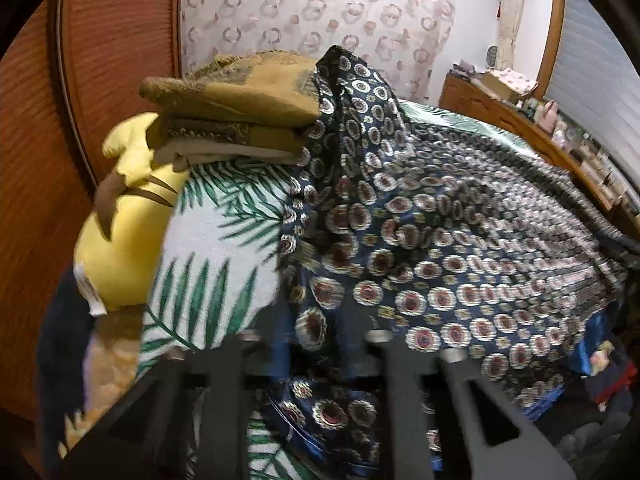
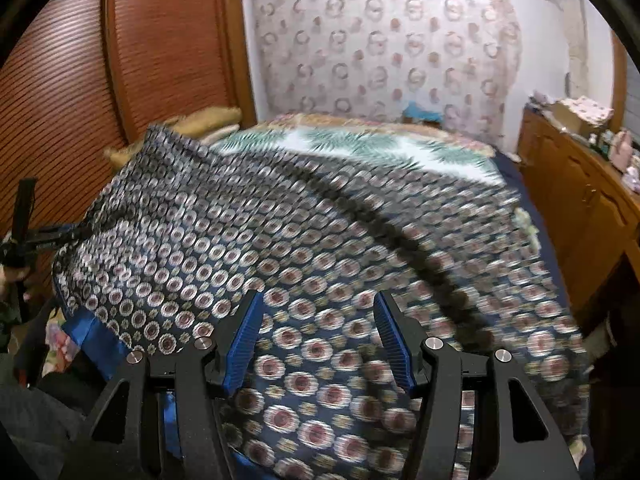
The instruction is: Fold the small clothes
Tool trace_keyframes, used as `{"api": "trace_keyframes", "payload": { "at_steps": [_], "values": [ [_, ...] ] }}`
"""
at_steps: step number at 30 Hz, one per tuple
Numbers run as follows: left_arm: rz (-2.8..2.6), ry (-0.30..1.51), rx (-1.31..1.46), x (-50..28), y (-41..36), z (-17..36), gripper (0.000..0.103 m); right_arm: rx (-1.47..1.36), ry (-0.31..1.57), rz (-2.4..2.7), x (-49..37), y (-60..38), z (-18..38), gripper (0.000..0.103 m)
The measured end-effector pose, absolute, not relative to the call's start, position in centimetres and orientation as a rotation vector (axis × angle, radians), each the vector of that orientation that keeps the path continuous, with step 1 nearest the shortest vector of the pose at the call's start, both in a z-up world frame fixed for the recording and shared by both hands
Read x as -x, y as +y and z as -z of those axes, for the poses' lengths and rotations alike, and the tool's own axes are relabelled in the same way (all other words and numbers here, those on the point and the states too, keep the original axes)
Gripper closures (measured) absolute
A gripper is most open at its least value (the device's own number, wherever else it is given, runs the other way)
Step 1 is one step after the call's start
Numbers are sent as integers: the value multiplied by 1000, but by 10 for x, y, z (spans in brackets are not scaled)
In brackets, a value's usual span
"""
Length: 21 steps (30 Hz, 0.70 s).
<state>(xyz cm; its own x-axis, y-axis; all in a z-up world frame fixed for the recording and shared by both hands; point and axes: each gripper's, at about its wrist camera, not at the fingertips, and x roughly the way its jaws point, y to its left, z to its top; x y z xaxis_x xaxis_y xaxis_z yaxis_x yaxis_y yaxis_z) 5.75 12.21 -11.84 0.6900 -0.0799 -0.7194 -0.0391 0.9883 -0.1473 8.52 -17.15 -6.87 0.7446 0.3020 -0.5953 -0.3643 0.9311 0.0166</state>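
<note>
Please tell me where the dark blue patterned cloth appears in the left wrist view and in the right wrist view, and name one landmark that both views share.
Left wrist view: the cloth fills the centre and right, draped up to a peak beside the folded pile.
Right wrist view: the cloth covers the centre and lower part, passing between the blue fingers.
Shared landmark: the circle-patterned wall.

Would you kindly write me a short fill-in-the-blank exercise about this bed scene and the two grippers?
1. The patterned cloth has a ground colour of dark ____.
2. The right gripper has its jaws ____, with blue pads.
3. The sheet under the cloth is printed with green ____.
4. The plush toy beside the folded pile is ____ in colour.

Missing words: blue; open; leaves; yellow
</note>
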Motion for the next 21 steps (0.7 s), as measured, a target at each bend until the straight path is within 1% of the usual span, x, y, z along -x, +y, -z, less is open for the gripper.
{"api": "trace_keyframes", "payload": {
  "at_steps": [1, 4, 8, 12, 14, 21],
  "values": [
    [35, 809, 164, -57, 122, 119, 97, 112, 645, -364, -90, -168, 74, 42],
    [53, 790, 187, -53, 120, 116, 99, 127, 675, -353, -99, -162, 85, 41],
    [98, 718, 251, -43, 119, 97, 99, 124, 681, -348, -106, -162, 91, 40],
    [119, 676, 243, -40, 109, 78, 99, 111, 685, -337, -104, -169, 91, 37],
    [117, 674, 226, -42, 105, 75, 99, 113, 687, -325, -101, -173, 93, 32],
    [155, 662, 204, -43, 91, 68, 99, 157, 657, -318, -93, -174, 95, 26]
  ]
}}
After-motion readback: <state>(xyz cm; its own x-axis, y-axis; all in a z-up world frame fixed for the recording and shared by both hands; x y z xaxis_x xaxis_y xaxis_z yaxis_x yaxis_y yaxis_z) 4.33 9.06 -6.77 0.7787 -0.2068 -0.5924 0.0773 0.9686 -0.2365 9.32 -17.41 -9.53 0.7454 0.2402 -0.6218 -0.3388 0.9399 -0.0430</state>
